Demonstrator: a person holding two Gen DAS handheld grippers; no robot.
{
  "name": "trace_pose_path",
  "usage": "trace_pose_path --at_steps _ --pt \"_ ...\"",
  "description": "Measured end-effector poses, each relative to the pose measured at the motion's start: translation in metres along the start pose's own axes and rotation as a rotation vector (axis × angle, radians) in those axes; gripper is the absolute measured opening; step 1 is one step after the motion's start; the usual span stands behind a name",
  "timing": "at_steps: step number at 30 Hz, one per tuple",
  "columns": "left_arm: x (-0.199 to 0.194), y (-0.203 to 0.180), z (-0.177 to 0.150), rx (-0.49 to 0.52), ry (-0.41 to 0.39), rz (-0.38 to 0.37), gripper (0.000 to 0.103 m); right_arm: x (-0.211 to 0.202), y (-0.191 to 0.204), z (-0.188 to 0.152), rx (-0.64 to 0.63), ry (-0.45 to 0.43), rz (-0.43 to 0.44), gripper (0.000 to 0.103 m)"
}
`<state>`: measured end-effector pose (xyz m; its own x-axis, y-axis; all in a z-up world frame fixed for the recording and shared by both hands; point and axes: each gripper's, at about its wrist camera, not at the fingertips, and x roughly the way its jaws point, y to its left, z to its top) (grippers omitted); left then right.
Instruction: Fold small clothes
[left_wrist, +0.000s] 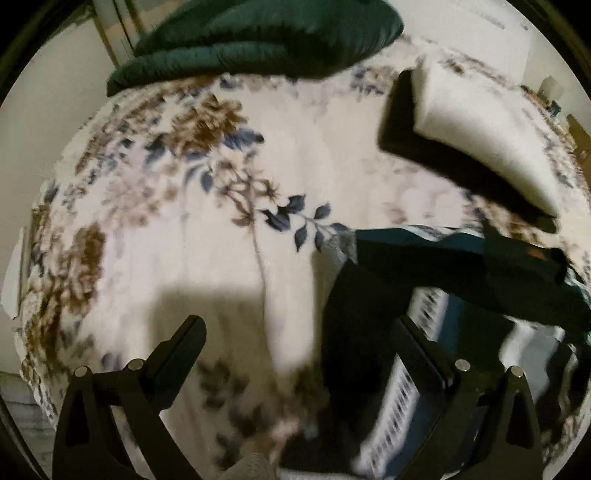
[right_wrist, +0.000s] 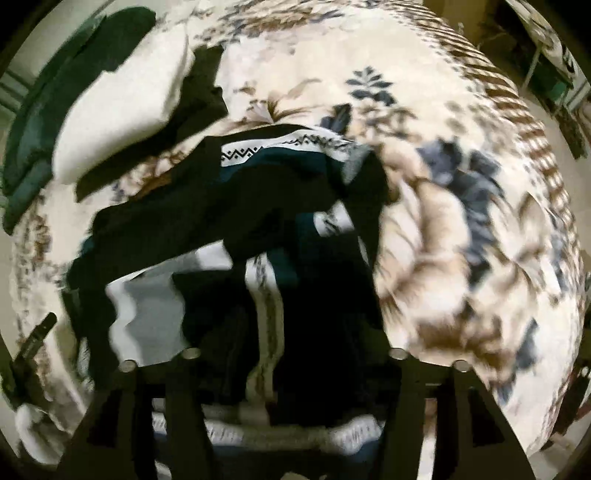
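A heap of small clothes, dark with white patterned bands and teal (right_wrist: 258, 229), lies on the floral bedspread (right_wrist: 461, 221). In the left wrist view the same heap (left_wrist: 424, 302) is at the right. My left gripper (left_wrist: 299, 332) is open; its right finger (left_wrist: 417, 343) is over the heap's edge, its left finger (left_wrist: 184, 343) over the bedspread (left_wrist: 221, 184). My right gripper (right_wrist: 291, 354) is over the heap with fingers wide apart; dark cloth lies between them, and whether it is gripped is hidden by blur.
A folded white garment on a black one (left_wrist: 480, 136) lies further back, also in the right wrist view (right_wrist: 125, 114). A dark green quilted cushion (left_wrist: 258, 40) sits at the bed's far edge. Furniture (right_wrist: 546, 74) stands beyond the bed.
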<state>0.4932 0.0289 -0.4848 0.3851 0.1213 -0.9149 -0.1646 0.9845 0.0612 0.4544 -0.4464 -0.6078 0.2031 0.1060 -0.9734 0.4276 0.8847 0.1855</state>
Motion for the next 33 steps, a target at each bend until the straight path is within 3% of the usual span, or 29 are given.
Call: trace_pose_path --at_steps 3,7,12,16,21,26,29,30,32,33 --pt "-0.038 -0.01 -0.03 0.011 -0.013 -0.014 0.103 -0.033 -0.021 -0.023 -0.012 0.013 0.028 0.068" --pt "-0.073 -0.037 -0.083 0.049 0.022 -0.014 0.103 -0.056 -0.062 -0.051 -0.027 0.062 0.045 0.068" --pt "-0.103 -0.1 -0.177 0.1 0.14 -0.019 0.103 -0.06 -0.133 -0.068 -0.08 0.141 0.052 0.068" --pt "-0.111 -0.17 -0.262 0.145 0.287 -0.035 0.103 -0.059 -0.185 -0.062 -0.117 0.19 0.078 0.068" --pt "-0.106 -0.247 -0.347 0.192 0.39 -0.073 0.103 -0.044 -0.223 -0.048 -0.175 0.222 0.09 0.068" --pt "-0.098 -0.296 -0.392 0.244 0.422 -0.085 0.103 -0.026 -0.238 -0.031 -0.218 0.237 0.139 0.068" --pt "-0.086 -0.307 -0.402 0.253 0.42 -0.044 0.102 -0.013 -0.238 -0.014 -0.201 0.26 0.233 0.068" --pt "-0.083 -0.307 -0.402 0.25 0.406 -0.024 0.096 -0.008 -0.236 -0.006 -0.191 0.269 0.275 0.068" --pt "-0.081 -0.304 -0.4 0.232 0.379 -0.013 0.065 0.001 -0.229 0.01 -0.174 0.279 0.342 0.068" --pt "-0.081 -0.302 -0.398 0.219 0.376 -0.024 0.045 0.007 -0.223 0.022 -0.167 0.282 0.374 0.068"
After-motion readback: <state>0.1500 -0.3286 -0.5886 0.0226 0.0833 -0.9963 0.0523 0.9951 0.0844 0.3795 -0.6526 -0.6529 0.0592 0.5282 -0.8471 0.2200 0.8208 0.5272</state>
